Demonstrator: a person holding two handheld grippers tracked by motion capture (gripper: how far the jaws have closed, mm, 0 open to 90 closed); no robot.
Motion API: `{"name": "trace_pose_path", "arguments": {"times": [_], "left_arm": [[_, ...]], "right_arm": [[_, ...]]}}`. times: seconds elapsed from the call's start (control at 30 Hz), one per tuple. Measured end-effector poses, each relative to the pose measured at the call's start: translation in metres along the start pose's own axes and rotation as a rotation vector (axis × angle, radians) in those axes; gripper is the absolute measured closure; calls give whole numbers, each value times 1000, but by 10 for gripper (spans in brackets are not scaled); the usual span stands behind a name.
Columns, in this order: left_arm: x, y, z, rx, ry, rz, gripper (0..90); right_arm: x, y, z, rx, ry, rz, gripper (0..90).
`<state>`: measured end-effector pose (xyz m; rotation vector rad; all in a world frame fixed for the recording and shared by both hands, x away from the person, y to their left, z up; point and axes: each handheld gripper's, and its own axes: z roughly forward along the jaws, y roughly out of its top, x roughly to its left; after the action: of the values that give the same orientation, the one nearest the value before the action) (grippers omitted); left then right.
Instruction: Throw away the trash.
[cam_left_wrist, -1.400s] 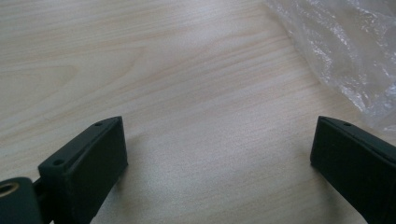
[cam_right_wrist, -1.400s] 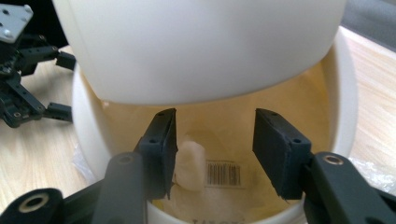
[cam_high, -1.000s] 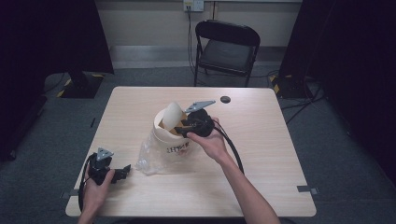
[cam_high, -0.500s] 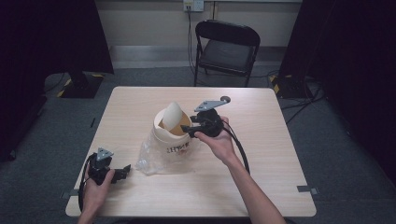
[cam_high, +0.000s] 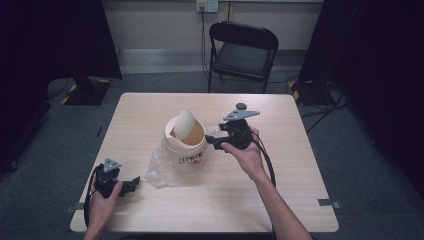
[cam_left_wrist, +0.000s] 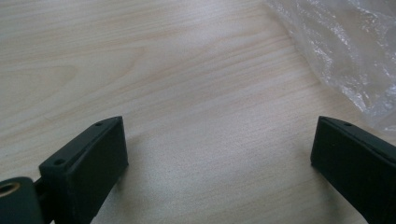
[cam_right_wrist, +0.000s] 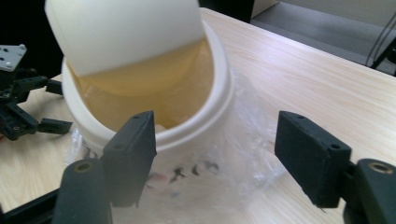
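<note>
**Two grippers with jaws apart, one at the bin**

Two black grippers work over a pale wooden table (cam_high: 150, 115). At mid-table stands a cream plastic bin with a tilted swing lid (cam_high: 185, 137), a crumpled clear plastic bag (cam_high: 162, 170) around its base. The right gripper (cam_high: 212, 142) is held just beside the bin's rim — jaws apart, holding nothing. The left gripper (cam_high: 131, 184) rests near the table's front-left corner, jaws wide apart over bare wood — the bag's edge just beside it.
</note>
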<state>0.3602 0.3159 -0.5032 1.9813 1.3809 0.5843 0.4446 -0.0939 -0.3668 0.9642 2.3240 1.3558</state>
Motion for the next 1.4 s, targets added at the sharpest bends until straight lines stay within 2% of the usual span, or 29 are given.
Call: {"name": "trace_pose_path", "arguments": {"times": [0.17, 0.43, 0.8, 1.07, 1.33, 1.4], "left_arm": [[0, 0, 0, -1, -1, -2, 33], [0, 0, 0, 0, 0, 0, 33], [0, 0, 0, 1, -2, 0, 34], [0, 0, 0, 1, -2, 0, 34], [0, -1, -1, 2, -2, 1, 34], [0, -1, -1, 2, 1, 2, 34]], "right_arm": [[-11, -10, -10, 4, -44, 26, 245], [-35, -32, -27, -2, -103, 104, 226], [-57, -61, -51, 14, -179, 159, 203], [-68, -84, -71, 29, -227, 192, 180], [-79, -116, -85, 59, -245, 237, 148], [-81, -126, -88, 83, -245, 252, 147]]}}
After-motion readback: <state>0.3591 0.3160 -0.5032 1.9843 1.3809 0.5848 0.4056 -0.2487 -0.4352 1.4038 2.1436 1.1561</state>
